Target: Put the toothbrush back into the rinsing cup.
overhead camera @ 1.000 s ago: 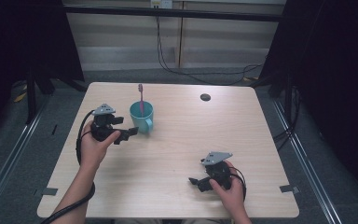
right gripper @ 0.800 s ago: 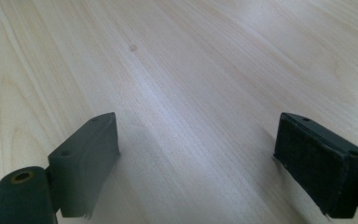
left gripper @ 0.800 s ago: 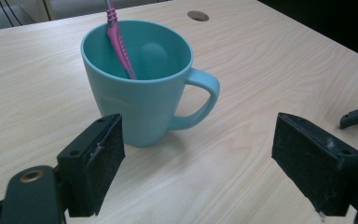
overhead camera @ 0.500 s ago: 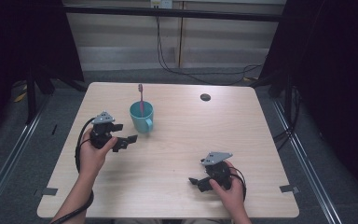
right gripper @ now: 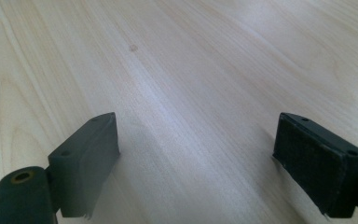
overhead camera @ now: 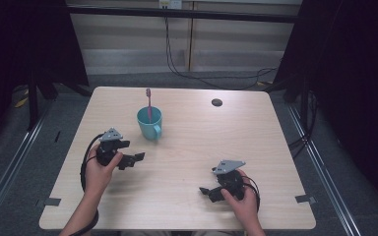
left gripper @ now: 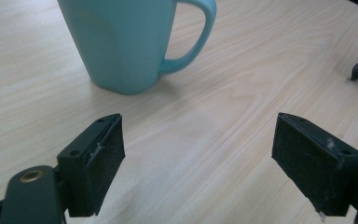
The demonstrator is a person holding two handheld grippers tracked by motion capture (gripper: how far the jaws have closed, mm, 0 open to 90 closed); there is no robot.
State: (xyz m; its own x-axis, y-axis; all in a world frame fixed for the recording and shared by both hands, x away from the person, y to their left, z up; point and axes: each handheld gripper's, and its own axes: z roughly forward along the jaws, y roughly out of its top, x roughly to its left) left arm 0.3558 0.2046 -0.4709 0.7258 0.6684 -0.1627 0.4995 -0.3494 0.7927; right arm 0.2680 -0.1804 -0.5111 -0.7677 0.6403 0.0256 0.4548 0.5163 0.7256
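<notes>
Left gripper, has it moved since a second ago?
Yes. The left gripper has drawn back from the mug toward the table's near edge, open and apart from the mug.

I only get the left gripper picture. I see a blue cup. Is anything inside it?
Observer: Yes, the teal mug has a pink toothbrush standing in it, bristles up, seen from the high view.
Operator: What's that black bit at my right edge?
Observer: That's a jaw of the right gripper, resting near the table's front edge with its jaws apart and nothing between them.
Operator: Is there other stuff on the table?
Observer: One small dark round thing near the far edge of the table; I cannot tell what it is.
</notes>
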